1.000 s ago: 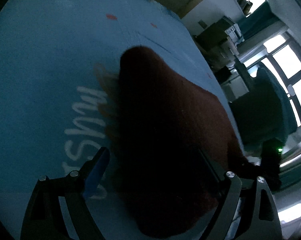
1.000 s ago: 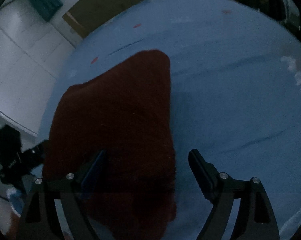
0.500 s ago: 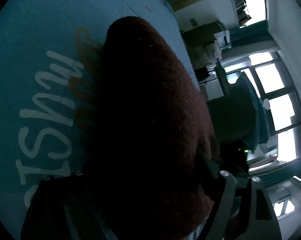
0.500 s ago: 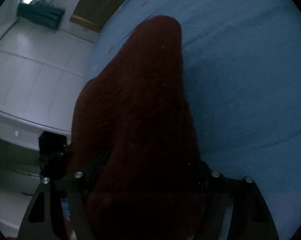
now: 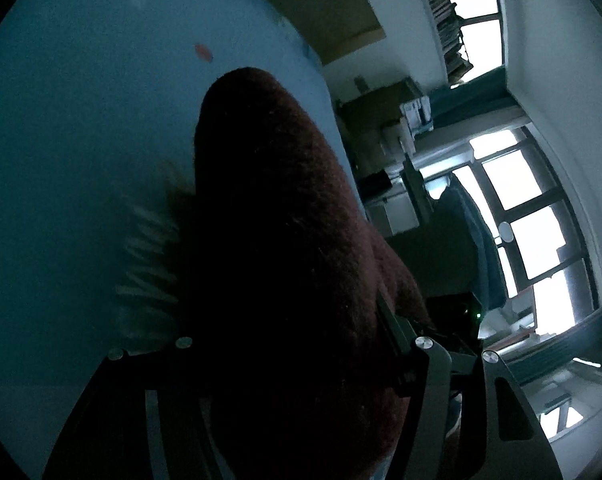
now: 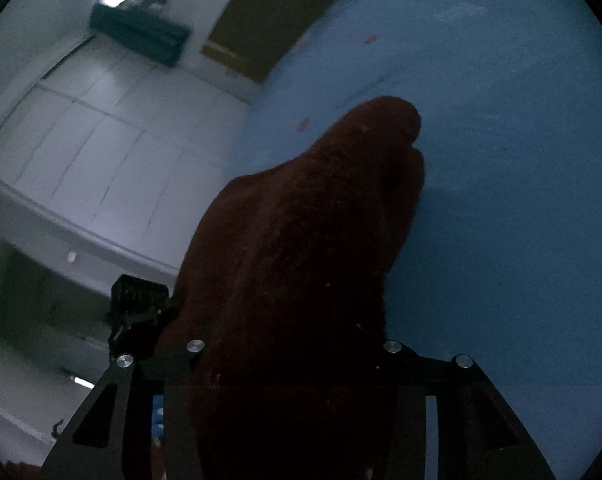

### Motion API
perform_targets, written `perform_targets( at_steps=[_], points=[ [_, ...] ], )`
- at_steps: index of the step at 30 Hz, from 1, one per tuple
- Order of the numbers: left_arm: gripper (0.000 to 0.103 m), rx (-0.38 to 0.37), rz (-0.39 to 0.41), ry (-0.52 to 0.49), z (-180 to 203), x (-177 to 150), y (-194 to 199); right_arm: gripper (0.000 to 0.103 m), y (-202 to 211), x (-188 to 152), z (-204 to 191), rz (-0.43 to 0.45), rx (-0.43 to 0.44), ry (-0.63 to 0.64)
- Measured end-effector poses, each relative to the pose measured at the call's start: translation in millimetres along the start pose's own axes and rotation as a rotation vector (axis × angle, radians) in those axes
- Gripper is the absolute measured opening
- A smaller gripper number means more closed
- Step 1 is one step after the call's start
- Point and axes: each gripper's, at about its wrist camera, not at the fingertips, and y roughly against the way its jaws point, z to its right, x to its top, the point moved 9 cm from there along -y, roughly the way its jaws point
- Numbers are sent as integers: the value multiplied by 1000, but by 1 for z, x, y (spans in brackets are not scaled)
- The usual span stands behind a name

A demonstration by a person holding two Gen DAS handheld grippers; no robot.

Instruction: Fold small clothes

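A dim room with pale wall panels and bright windows surrounds a table spread with a blue cloth [image 6: 501, 160] that fills the upper right of the right wrist view. A dark red fuzzy knitted garment [image 6: 309, 248] rises from the bottom centre of both views, its far end still lying on the blue cloth. The left gripper [image 5: 285, 392] and right gripper [image 6: 293, 384] have each just been closing their jaws with the near edge of the fabric bunched between them; the pads themselves are buried under the cloth, so a firm pinch looks likely but is not plain. For a clean fold, both hands should probably carry the edge forward level, at matching height, laying it over the far end without dragging.
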Motion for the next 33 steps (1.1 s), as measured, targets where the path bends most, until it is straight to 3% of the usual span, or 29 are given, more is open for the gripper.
perform_targets(
  at_steps=[5,11,15,20,23,26,33],
  points=[
    [56,76,30,10,-26,-4,44,46,-44,-12,-29,-42,52,21],
    [63,244,-45,63,-94,-41,53,47,-94,-50,-6,-145,-58,-9],
    [69,243,-33,30,-90,-53,71,55,-84,-57,2,-148,-103,-10],
    [69,314,-47,-100,-69,-80,86,57,-56,-53,-7,-143,-189,126],
    [71,416,-72,-162,-72,-103,73,57,-52,-57,-6,-161,-294,234],
    [80,461,-78,-170,-82,-119,67,60,-62,-57,7,-182,-382,264],
    [85,490,-53,-145,-90,-142,70,66,-49,-70,27,-159,-404,220]
  ],
)
